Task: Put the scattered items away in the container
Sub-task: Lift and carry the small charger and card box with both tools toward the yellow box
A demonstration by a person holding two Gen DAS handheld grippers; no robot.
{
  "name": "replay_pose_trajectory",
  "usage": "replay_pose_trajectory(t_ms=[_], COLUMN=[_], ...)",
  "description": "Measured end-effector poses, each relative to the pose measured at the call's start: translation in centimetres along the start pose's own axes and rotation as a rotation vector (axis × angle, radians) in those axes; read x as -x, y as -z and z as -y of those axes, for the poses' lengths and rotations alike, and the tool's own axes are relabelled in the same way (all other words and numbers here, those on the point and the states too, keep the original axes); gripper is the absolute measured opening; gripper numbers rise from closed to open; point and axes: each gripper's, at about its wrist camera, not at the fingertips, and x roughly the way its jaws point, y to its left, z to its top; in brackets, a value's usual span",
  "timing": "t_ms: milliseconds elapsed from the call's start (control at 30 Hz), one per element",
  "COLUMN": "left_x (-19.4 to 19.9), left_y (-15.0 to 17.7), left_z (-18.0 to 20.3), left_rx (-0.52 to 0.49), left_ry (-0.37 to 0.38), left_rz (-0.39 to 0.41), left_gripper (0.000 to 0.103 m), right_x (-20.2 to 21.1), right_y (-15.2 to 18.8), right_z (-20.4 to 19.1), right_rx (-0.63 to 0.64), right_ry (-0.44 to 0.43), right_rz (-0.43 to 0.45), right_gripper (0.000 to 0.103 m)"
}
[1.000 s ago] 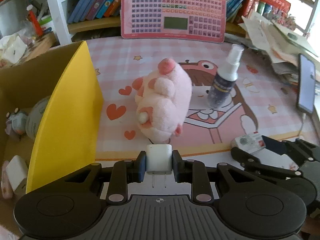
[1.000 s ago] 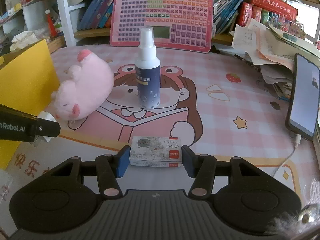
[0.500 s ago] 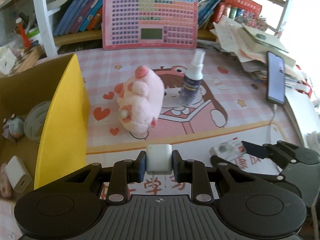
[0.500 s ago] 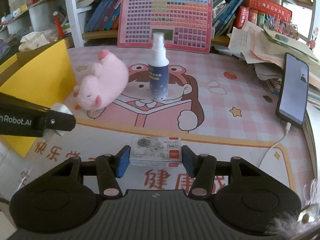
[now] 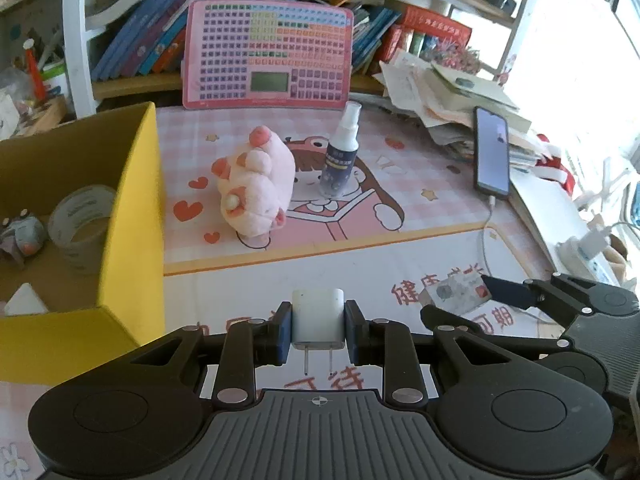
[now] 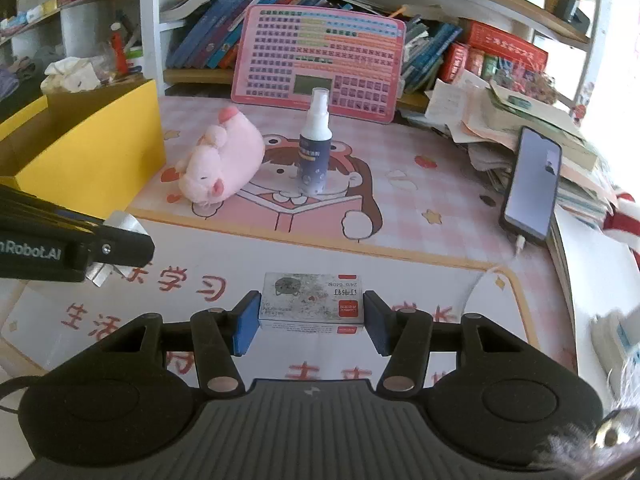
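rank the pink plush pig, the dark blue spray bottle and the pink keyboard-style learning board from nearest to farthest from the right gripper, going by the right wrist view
1. Pink plush pig, lying ahead and left of the right gripper.
2. Dark blue spray bottle, standing upright almost straight ahead, slightly further back than the pig.
3. Pink keyboard-style learning board, propped against the shelf at the back of the desk.

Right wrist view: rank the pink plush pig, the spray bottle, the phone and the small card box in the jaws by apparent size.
1. Pink plush pig
2. Small card box, inflated by nearness to the camera
3. Black phone and dark blue spray bottle: too alike to rank.
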Motion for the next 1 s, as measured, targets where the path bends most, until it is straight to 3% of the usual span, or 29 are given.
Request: replay_pose_trajectory(t_ms=[433, 1000], left_x=[6.2, 11.6], left_y=[4.9, 10.6], left_z=[-4.9, -12.5], left_rx=[0.026, 0.138], left_ry=[0.019, 0.012], left_rz=[-0.002, -0.009], left_gripper=[0.025, 0.025], right_x=[4.1, 7.8], right_y=[2.4, 5.0], right_z=[-7.7, -16.8], right_rx=[0.02, 0.091], right_ry=[-0.021, -0.058], right_rz=[-0.024, -0.06], right_gripper=[0.052, 0.052])
